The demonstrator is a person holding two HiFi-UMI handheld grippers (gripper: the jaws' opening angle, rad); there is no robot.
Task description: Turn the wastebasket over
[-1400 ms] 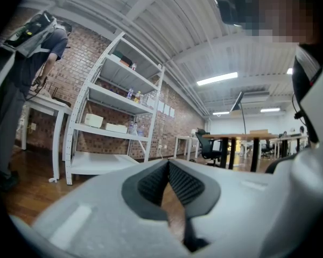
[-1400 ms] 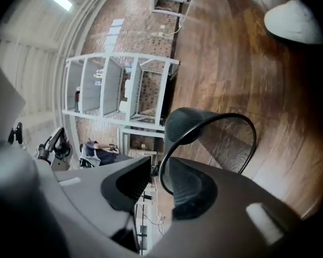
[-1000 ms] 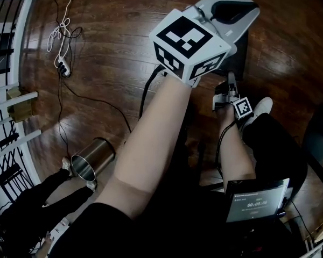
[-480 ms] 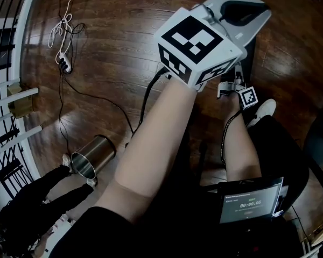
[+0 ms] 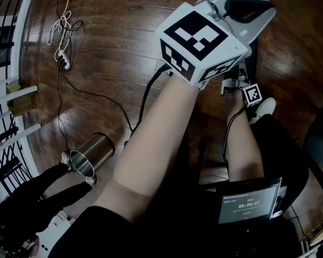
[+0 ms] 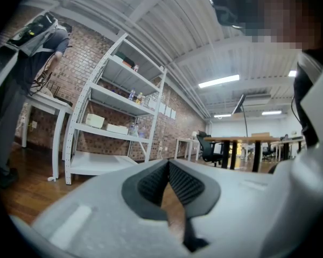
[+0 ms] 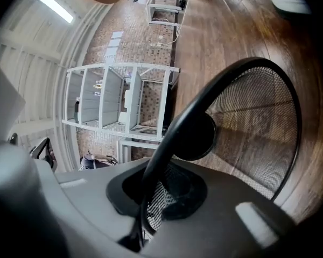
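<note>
The black mesh wastebasket (image 7: 253,128) lies on its side on the wooden floor, its round rim (image 7: 204,104) running into my right gripper (image 7: 153,192). The jaws have just been closing and are now shut on that rim. In the head view the right gripper (image 5: 236,84) sits low, partly hidden under my left gripper (image 5: 250,14); only a dark strip of the wastebasket (image 5: 252,51) shows there. The left gripper (image 6: 168,164) is held level in the air, pads meeting at the tips with nothing between them.
A steel cylinder bin (image 5: 91,156) lies on the floor at lower left, beside a person in black (image 5: 27,200). A power strip with cables (image 5: 63,63) and white racks (image 5: 5,95) are at the left. Ahead of the left gripper stand shelves (image 6: 113,122) and tables (image 6: 247,144).
The right gripper has slid a little up and to the right in the head view and has closed on the wastebasket's rim. The left gripper has kept still.
</note>
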